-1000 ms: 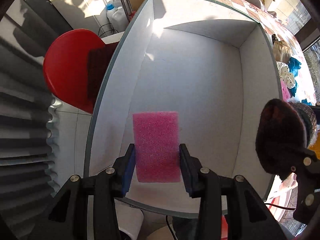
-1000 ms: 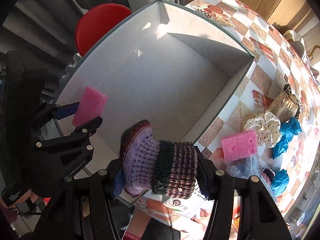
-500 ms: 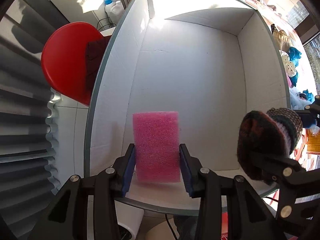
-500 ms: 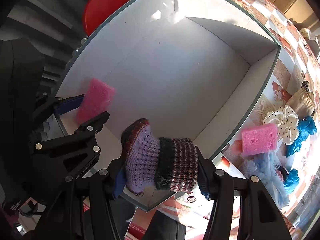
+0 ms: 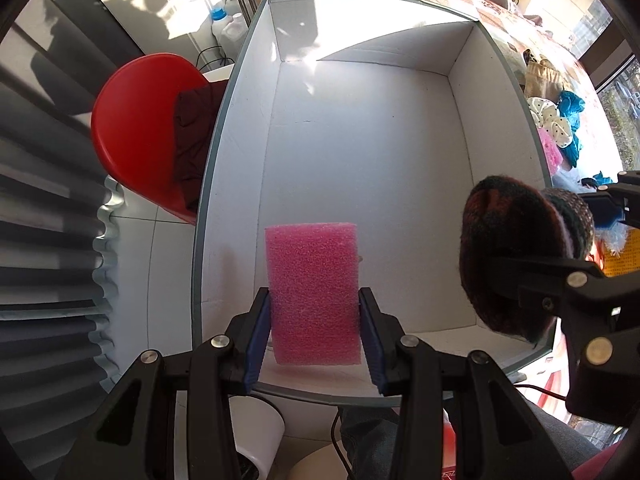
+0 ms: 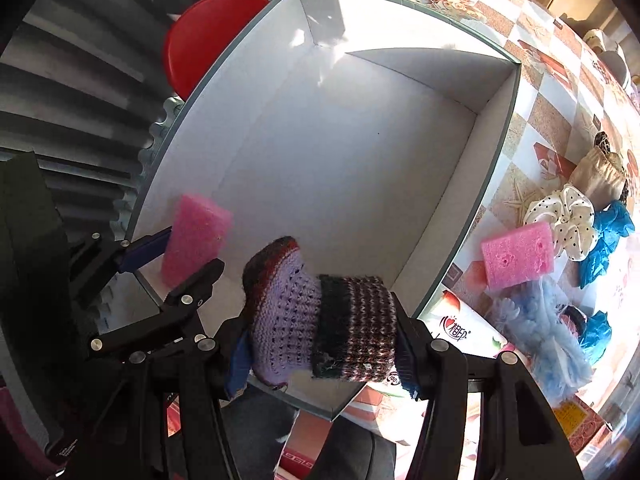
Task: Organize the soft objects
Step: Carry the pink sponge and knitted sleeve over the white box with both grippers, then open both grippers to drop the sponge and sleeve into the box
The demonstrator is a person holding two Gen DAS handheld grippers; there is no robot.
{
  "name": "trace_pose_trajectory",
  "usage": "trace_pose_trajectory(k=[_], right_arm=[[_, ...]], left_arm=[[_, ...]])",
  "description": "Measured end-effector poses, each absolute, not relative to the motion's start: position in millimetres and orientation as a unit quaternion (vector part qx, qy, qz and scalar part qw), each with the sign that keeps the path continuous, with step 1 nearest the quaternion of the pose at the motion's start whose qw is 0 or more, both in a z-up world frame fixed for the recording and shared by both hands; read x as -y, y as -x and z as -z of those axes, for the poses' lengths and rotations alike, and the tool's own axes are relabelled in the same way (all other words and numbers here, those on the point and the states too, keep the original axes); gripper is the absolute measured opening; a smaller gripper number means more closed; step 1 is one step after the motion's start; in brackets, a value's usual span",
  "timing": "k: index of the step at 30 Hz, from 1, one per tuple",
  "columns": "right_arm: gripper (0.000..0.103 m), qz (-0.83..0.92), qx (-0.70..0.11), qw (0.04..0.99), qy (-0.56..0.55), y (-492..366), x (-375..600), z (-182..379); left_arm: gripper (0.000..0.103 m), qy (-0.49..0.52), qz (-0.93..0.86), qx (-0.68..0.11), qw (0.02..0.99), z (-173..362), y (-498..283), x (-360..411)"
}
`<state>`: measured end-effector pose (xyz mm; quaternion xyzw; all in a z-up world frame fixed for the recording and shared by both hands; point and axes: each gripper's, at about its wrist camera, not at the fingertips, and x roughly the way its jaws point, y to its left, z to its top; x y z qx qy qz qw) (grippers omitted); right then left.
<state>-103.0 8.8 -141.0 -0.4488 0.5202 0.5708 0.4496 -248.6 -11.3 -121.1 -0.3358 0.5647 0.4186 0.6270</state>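
While clamped in left hand-held gripper (image 5: 316,336) | pink sponge (image 5: 313,292) over white box (image 5: 236,128)

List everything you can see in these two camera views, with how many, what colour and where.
Box: 1, white inside with grey-green rim, on the table, nothing lying in it.
Sponge: 2, pink; one in the left gripper above the box's near end, the other on the table right of the box.
Knitted sock: 1, purple, dark and striped, in the right gripper over the box's near edge.
Scrunchie: 1, white with black dots, on the table.
Blue cloth pieces: several, beside the scrunchie.
Fluffy item: 1, light blue, below the table sponge.
Chair: 1, red, left of the box.
Tablecloth: 1, checked.
Left gripper: black, shut on sponge.
Right gripper: black, shut on sock.
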Motion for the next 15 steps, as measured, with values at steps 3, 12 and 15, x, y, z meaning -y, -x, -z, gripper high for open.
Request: trace_pose_trajectory(k=[3, 12, 15], right_arm=[[0.060, -0.572, -0.520, 0.450, 0.447, 100.9, -10.3, 140.1], [0.060, -0.573, -0.519, 0.453, 0.445, 121.5, 1.1, 127.8], [0.060, -0.576, -0.516, 0.452, 0.445, 123.8, 7.5, 126.6]], left_arm=[[0.046, 0.336, -0.421, -0.563, 0.627, 116.7, 245.5, 12.0], [0.046, 0.330, -0.420, -0.565, 0.630, 114.1, 244.0, 12.7], [0.046, 0.327, -0.421, -0.565, 0.629, 113.3, 243.4, 12.0]])
